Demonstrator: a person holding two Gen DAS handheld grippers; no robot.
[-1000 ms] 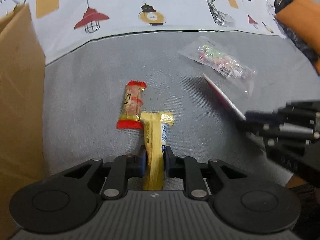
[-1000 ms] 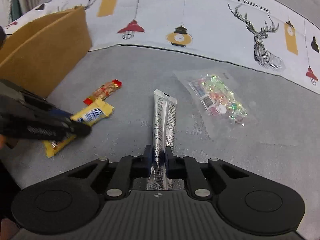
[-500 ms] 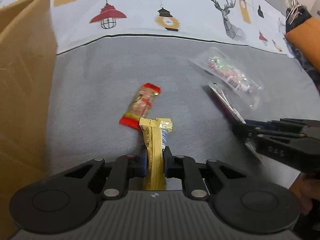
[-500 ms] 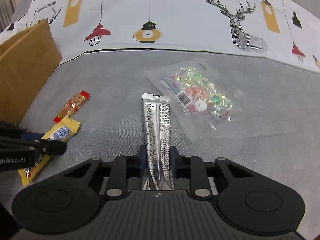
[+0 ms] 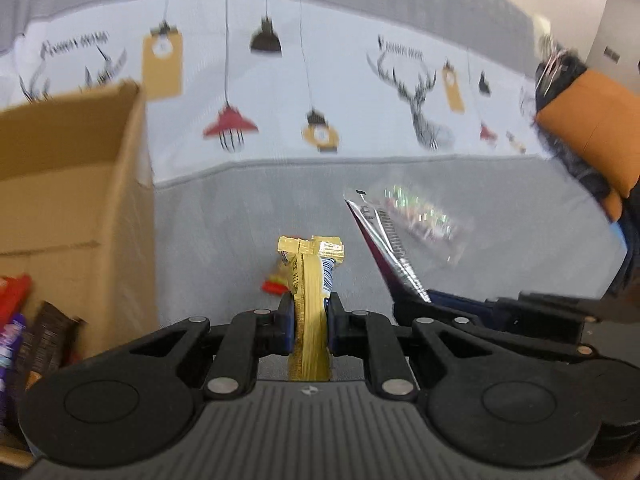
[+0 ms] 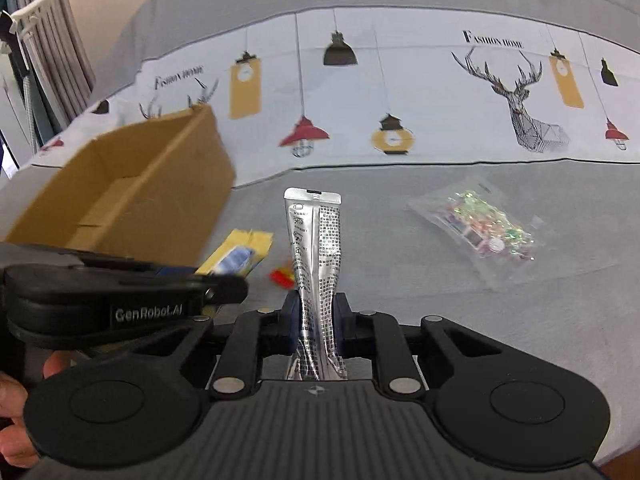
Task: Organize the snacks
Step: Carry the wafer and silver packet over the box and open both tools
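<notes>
My left gripper (image 5: pixel 310 312) is shut on a gold snack bar (image 5: pixel 310 280), which it holds up off the grey cloth. My right gripper (image 6: pixel 317 312) is shut on a silver foil pouch (image 6: pixel 316 240), also lifted. Each gripper shows in the other's view: the right gripper (image 5: pixel 424 306) with the silver foil pouch (image 5: pixel 384 236), the left gripper (image 6: pixel 224 288) with the gold snack bar (image 6: pixel 240 254). A red-ended snack bar (image 6: pixel 282 277) lies on the cloth below, mostly hidden. A clear bag of colourful candies (image 6: pixel 486 226) lies to the right. An open cardboard box (image 6: pixel 132 192) stands at the left.
The cardboard box (image 5: pixel 72 184) holds several wrapped snacks (image 5: pixel 24 340) at its near end. A white cloth (image 6: pixel 400 92) printed with lamps and deer covers the far part. An orange cushion (image 5: pixel 592 136) sits at the far right. A hand (image 6: pixel 16 408) grips the left tool.
Both grippers have risen from the cloth with their snacks and tilted up. The box now shows its open inside. The red-ended bar stays on the cloth, now behind the held items.
</notes>
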